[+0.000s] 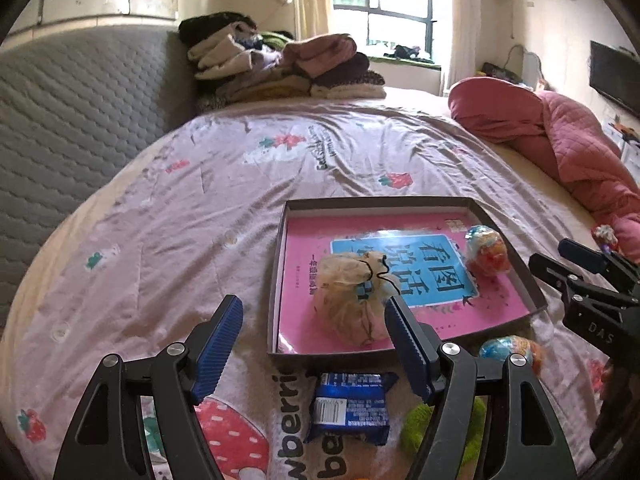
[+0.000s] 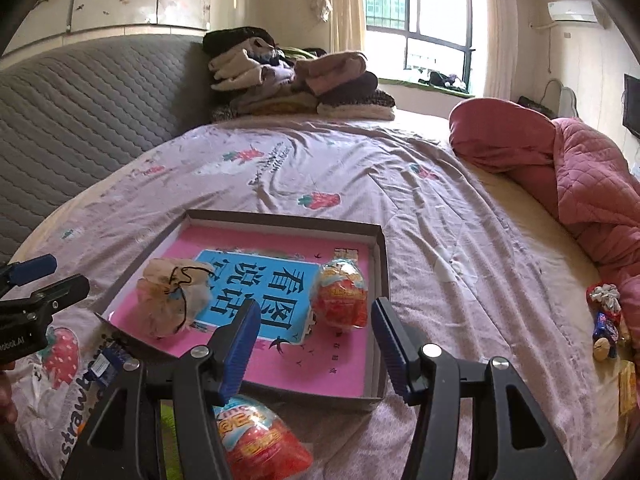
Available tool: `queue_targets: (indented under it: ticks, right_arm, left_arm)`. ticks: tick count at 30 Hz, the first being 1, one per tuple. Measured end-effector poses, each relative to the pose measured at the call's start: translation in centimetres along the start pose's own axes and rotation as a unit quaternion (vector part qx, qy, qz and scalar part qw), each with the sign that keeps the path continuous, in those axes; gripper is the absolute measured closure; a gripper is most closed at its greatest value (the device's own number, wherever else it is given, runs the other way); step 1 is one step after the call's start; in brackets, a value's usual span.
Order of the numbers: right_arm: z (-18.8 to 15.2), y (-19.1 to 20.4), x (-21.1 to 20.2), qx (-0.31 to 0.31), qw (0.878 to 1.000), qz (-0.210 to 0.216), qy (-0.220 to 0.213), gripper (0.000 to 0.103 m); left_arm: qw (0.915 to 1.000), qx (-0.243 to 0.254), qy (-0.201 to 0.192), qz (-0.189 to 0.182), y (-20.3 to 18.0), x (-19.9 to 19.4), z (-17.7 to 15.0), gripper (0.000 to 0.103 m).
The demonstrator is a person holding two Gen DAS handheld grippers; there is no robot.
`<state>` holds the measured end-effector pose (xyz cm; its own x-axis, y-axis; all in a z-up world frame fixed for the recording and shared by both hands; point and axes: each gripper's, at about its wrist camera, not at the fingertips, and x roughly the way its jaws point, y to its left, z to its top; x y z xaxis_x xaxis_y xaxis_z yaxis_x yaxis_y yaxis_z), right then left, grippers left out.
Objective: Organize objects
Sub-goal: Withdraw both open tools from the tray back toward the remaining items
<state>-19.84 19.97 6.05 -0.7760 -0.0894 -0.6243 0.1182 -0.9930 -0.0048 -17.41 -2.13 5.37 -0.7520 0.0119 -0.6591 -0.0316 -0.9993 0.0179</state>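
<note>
A shallow brown box (image 1: 400, 202) (image 2: 382, 272) with a pink book in it lies on the bed. In it are a beige mesh pouch (image 1: 352, 300) (image 2: 174, 302) and a red snack packet (image 1: 488, 254) (image 2: 340, 296). Outside its near edge lie a blue biscuit packet (image 1: 350, 408) (image 2: 106, 362), a second red snack packet (image 1: 510, 350) (image 2: 260, 440) and a green fuzzy thing (image 1: 416, 426). My left gripper (image 1: 314, 340) is open and empty above the box's near left corner. My right gripper (image 2: 316, 344) is open and empty over the box's near edge; it also shows in the left wrist view (image 1: 568, 264).
Folded clothes (image 1: 280, 68) (image 2: 296, 80) are piled at the far end of the bed by a grey quilted headboard (image 1: 72, 120). A red quilt (image 1: 560, 136) (image 2: 580, 168) lies along the right. Small wrapped items (image 2: 606, 320) lie by the quilt.
</note>
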Motion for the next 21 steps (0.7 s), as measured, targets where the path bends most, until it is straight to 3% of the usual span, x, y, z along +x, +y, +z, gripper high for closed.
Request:
queue_targets:
  ticks: [13,21]
  right_arm:
    - [-2.2,1.5,-3.9,-0.013,0.999,0.025,-0.038,0.04]
    - [-4.1,1.7,-5.8,-0.007,0.998,0.031,-0.053,0.04]
  left_arm:
    - [0.9998,-0.009,-0.011,-0.017,0.0,-2.5,-2.7,0.028]
    - [0.9983,-0.025,-0.018,-0.049,0.2,-3.6,-4.7,0.028]
